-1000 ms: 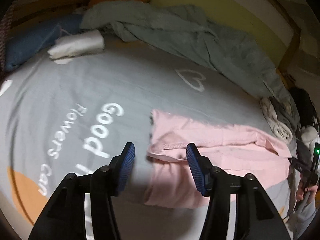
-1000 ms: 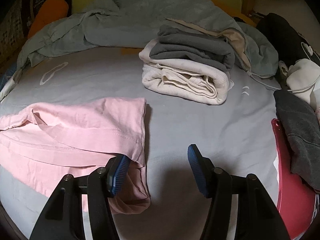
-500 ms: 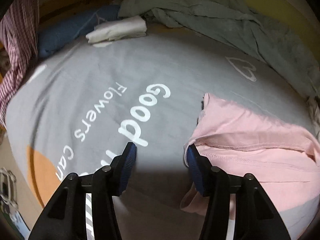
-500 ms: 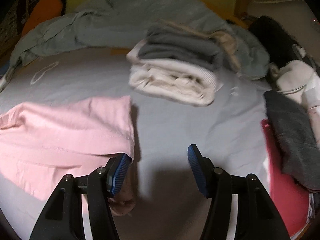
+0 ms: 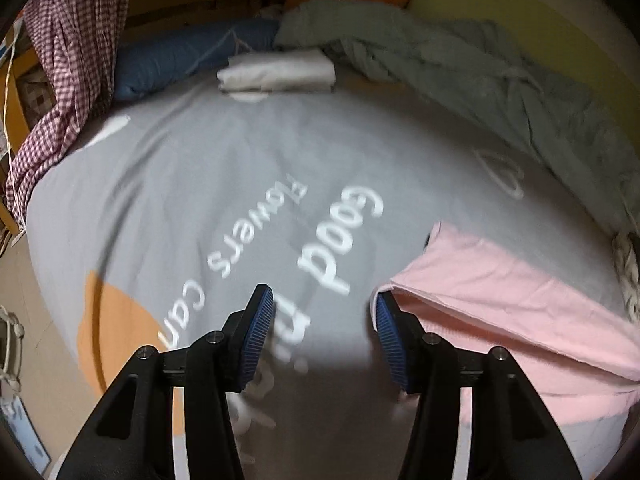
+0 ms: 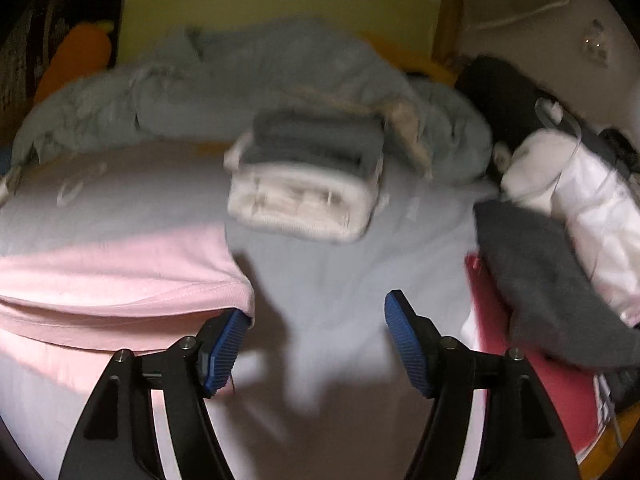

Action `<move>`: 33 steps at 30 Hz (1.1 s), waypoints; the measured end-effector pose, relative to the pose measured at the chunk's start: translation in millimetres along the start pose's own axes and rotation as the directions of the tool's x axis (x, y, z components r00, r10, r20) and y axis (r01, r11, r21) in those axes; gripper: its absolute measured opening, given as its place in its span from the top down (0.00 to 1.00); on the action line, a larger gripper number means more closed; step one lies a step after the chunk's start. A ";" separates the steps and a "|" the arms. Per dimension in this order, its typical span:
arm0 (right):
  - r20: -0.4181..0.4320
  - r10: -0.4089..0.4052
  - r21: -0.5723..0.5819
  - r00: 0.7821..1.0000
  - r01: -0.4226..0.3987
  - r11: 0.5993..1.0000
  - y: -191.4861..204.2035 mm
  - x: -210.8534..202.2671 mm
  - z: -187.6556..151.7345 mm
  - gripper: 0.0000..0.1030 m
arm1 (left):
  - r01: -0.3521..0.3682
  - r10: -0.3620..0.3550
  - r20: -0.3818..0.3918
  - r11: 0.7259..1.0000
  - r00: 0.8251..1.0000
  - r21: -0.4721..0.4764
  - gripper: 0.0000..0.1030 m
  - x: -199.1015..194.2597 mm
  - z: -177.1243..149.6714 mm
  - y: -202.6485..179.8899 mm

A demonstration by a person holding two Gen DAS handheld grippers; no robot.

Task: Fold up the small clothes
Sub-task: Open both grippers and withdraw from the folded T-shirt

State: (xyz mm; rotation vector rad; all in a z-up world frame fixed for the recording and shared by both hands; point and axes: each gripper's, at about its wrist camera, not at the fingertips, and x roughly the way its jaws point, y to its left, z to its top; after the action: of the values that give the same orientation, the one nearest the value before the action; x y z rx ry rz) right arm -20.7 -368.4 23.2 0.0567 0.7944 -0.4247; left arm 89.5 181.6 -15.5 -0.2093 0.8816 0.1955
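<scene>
While my left claw [image 5: 322, 336] hangs half open over the bedsheet [image 5: 208, 184] with nothing between its pads, the pink garment [image 5: 512, 320] lies just to its right, edge touching the right pad. My right claw [image 6: 316, 340] has just been opening wider, empty too; the same garment sits at its left pad. Each claw flanks one end, likely to pinch both for a fold.

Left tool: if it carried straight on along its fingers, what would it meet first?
Probably the bare grey sheet, around its printed lettering; the left tool is open and empty, with the pink garment just beside one finger.
</scene>
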 end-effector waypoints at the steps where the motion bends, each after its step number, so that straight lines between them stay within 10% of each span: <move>1: -0.017 0.005 0.003 1.000 -0.005 1.000 -0.4 1.8 -3.8 0.33 | 0.012 -0.012 -0.001 1.000 1.000 -0.003 0.49 -2.3 -2.7 1.8; 13: -0.008 0.133 0.169 0.991 -0.130 0.977 -29.6 -15.1 -9.6 0.33 | 0.130 -0.125 0.060 0.988 0.990 -0.088 0.48 -29.8 -4.6 27.5; 19: -0.099 0.083 0.061 0.992 -0.077 0.995 -14.1 -6.5 -27.4 0.33 | 0.070 -0.051 -0.142 0.988 0.989 0.138 0.44 -2.1 -25.8 0.8; 23: -0.123 0.068 0.018 0.990 -0.066 0.998 0.4 -13.6 -38.7 0.32 | 0.001 0.017 -0.068 0.965 0.998 0.261 0.45 -19.9 -40.0 -14.3; 33: -0.131 0.091 -0.107 0.987 -0.105 0.989 21.2 -47.4 -60.0 0.31 | 0.246 -0.247 -0.026 0.940 0.969 0.236 0.43 -76.5 -32.6 -21.2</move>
State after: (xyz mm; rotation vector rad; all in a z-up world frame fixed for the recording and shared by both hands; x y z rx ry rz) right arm -82.6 -320.0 12.0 0.0161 0.9350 -0.2839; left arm 23.2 146.3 26.2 -0.0939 0.8580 -0.1440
